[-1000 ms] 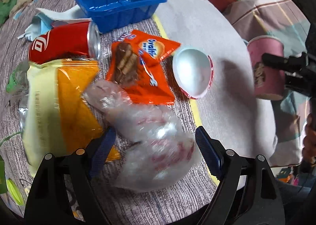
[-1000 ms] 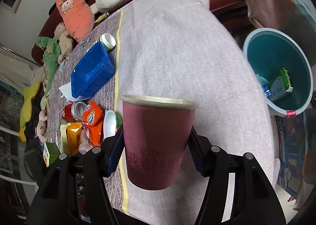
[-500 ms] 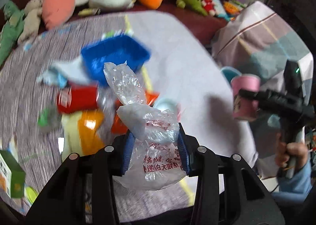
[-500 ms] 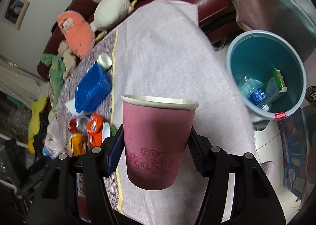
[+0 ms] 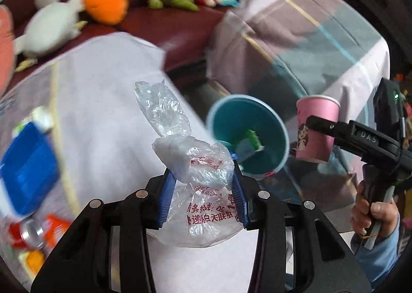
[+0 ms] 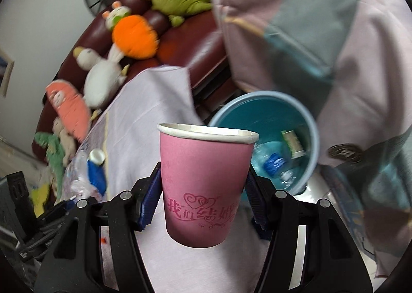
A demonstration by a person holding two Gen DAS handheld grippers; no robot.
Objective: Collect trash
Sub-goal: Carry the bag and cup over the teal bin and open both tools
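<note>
Left wrist view has the left gripper [image 5: 203, 190] clamped on a crumpled clear plastic bag [image 5: 195, 169] with red print, its blue pads [image 5: 164, 197] pressing in from both sides and the loose end of the bag sticking up above them. It's up over the pale cloth-covered table [image 5: 103, 102], with the teal trash bin [image 5: 247, 136] just past the table edge and some rubbish already inside it. Over to the right, a hand [image 5: 373, 213] grips the right gripper's handle, and the pink paper cup [image 5: 315, 128] sits upright in it, near the bin. From the right wrist view, the right gripper [image 6: 203, 203] is about half open but squeezed onto the cup [image 6: 203, 185], pads flat on both sides, rim up, bin [image 6: 309, 123] right behind it. Plush toys [image 6: 134, 33] line the dark red sofa [image 6: 185, 41], kinda blurry.
</note>
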